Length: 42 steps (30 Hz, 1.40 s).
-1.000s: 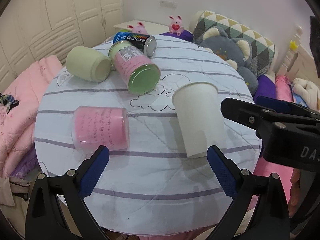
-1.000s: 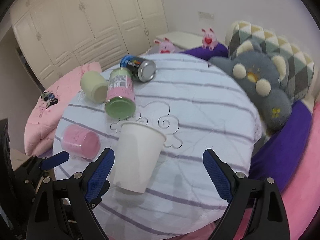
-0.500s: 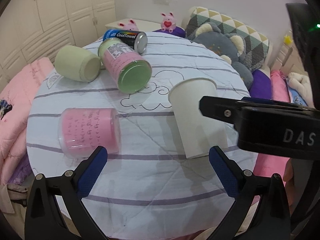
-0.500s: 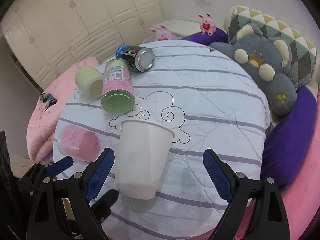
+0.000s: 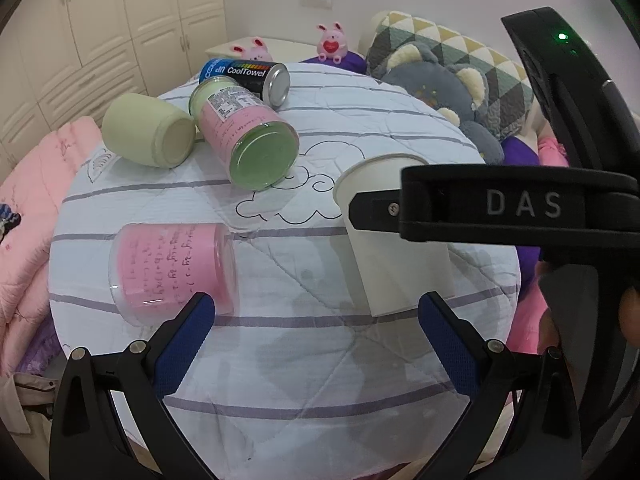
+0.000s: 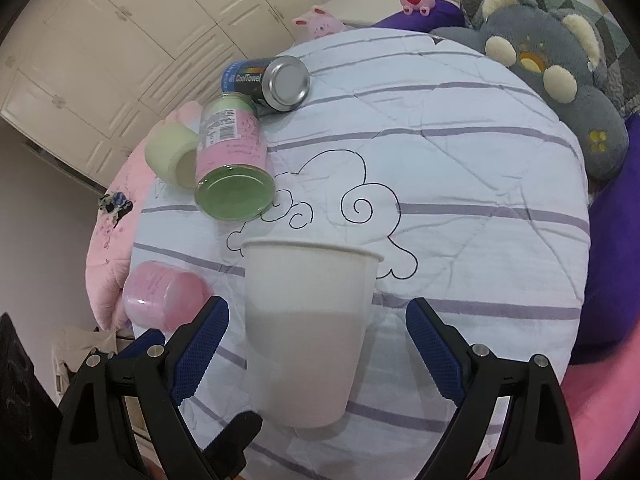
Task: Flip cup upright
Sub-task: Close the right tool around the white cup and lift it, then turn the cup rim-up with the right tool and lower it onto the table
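Observation:
A white paper cup [image 5: 400, 256] lies on its side on the round striped table [image 5: 280, 360], its rim pointing away from me. In the right wrist view the cup [image 6: 308, 328] lies between the open jaws of my right gripper [image 6: 316, 344], untouched. In the left wrist view one right finger [image 5: 480, 208] crosses in front of the cup. My left gripper [image 5: 316, 332] is open and empty, low over the near table edge, left of the cup.
A pink jar [image 5: 172, 268] lies at the near left. A pink jar with a green lid [image 5: 248, 136], a pale green cup [image 5: 148, 132] and a black can [image 5: 248, 76] lie at the far left. Plush toys [image 5: 444, 88] and pillows lie at the right.
My right gripper has moved forward and down over the white cup, which now lies between its jaws. My left gripper has shifted little.

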### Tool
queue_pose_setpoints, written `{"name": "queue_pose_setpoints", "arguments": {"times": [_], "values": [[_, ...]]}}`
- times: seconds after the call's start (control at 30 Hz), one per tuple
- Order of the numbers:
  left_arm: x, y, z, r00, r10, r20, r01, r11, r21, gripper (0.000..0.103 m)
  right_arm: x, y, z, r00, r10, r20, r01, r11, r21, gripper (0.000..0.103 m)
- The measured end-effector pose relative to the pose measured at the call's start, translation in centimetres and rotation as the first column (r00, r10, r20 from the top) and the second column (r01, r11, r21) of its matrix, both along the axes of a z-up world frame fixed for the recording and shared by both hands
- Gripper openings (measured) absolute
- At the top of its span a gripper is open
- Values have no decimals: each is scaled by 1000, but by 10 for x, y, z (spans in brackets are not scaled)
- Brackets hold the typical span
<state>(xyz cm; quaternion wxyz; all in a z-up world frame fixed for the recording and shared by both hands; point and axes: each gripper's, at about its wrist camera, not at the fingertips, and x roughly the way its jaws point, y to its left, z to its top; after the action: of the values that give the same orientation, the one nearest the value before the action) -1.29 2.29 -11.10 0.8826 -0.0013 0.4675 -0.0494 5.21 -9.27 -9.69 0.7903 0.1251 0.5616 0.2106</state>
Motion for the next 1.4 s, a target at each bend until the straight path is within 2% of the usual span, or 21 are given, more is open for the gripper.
{"name": "queue_pose_setpoints", "arguments": {"times": [0.2, 0.4, 0.47, 0.53, 0.7, 0.87, 1.0, 1.07, 1.23, 1.33, 1.4], "values": [[3, -1, -2, 1000, -6, -6, 6, 1000, -1, 103, 8, 5, -4, 1000, 22, -12, -22, 1000, 13, 92], [4, -4, -3, 1000, -12, -10, 12, 1000, 1, 103, 15, 5, -16, 997, 60, -52, -55, 994, 93, 92], [5, -5, -3, 1000, -11, -11, 11, 1000, 4, 103, 15, 5, -17, 996, 76, -42, -71, 991, 114, 86], [6, -6, -3, 1000, -14, -15, 14, 1000, 4, 103, 16, 4, -17, 995, 90, -31, -85, 989, 121, 68], [13, -13, -4, 999, -27, -19, 28, 1000, 15, 103, 19, -3, -13, 994, 107, -1, -106, 985, 136, 66], [31, -32, -1, 998, -64, -11, 64, 997, 30, 103, 22, -12, 3, 988, 101, 115, -109, 992, 67, 66], [51, -45, 7, 993, -113, 28, 113, 993, 18, 103, 34, -18, 19, 962, 88, 258, -94, 996, 8, 66], [67, -51, 5, 992, -123, 23, 122, 992, 42, 103, 42, -22, 23, 951, 84, 296, -92, 996, 13, 66], [97, -47, 5, 994, -94, 52, 94, 996, 12, 103, 59, -30, 29, 923, 79, 378, -98, 995, 31, 66], [115, -45, -1, 996, -92, 18, 93, 995, -40, 103, 64, -34, 28, 904, 56, 424, -77, 997, 32, 66], [119, -48, -6, 997, -80, 10, 80, 997, -2, 103, 62, -36, 27, 892, 41, 450, -62, 998, 31, 66]]}}
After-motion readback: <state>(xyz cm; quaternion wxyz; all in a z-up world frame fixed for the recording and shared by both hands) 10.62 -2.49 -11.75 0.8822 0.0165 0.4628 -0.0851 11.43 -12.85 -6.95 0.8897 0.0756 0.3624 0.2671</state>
